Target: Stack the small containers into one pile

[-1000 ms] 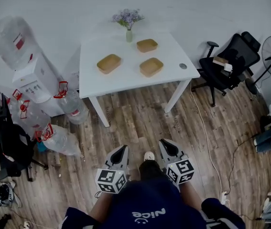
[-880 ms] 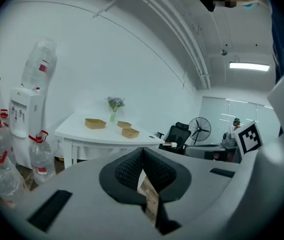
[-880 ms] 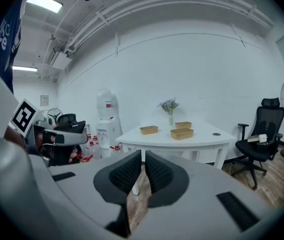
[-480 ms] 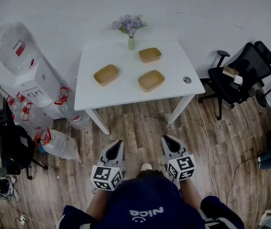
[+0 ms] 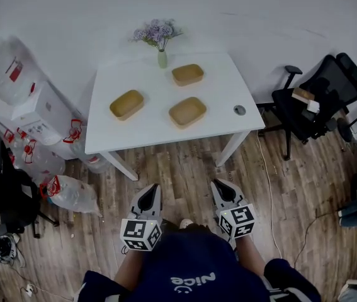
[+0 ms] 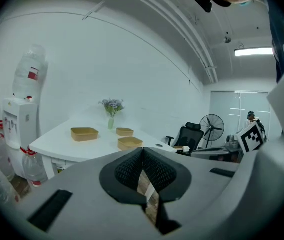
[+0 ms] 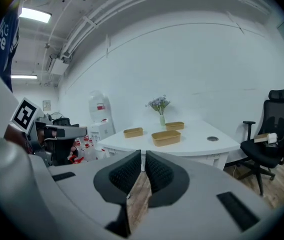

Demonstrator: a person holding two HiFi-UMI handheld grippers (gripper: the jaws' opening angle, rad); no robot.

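Three small tan containers sit apart on the white table (image 5: 216, 128): one at the left (image 5: 126, 104), one near the front middle (image 5: 187, 112), one at the back (image 5: 187, 74). My left gripper (image 5: 152, 190) and right gripper (image 5: 221, 187) hang side by side over the wooden floor, well short of the table. Both are shut with nothing between their pads. In the left gripper view the containers (image 6: 84, 133) lie far ahead, and in the right gripper view too (image 7: 166, 138).
A vase of purple flowers (image 5: 158, 39) stands at the table's back edge. A water dispenser (image 5: 39, 115) and several bottles (image 5: 71, 194) crowd the left side. A black office chair (image 5: 310, 102) stands at the right. A cable (image 5: 272, 187) runs along the floor.
The table and containers have come closer and shifted left in the head view as I move forward. Both grippers keep their place below me and stay shut.
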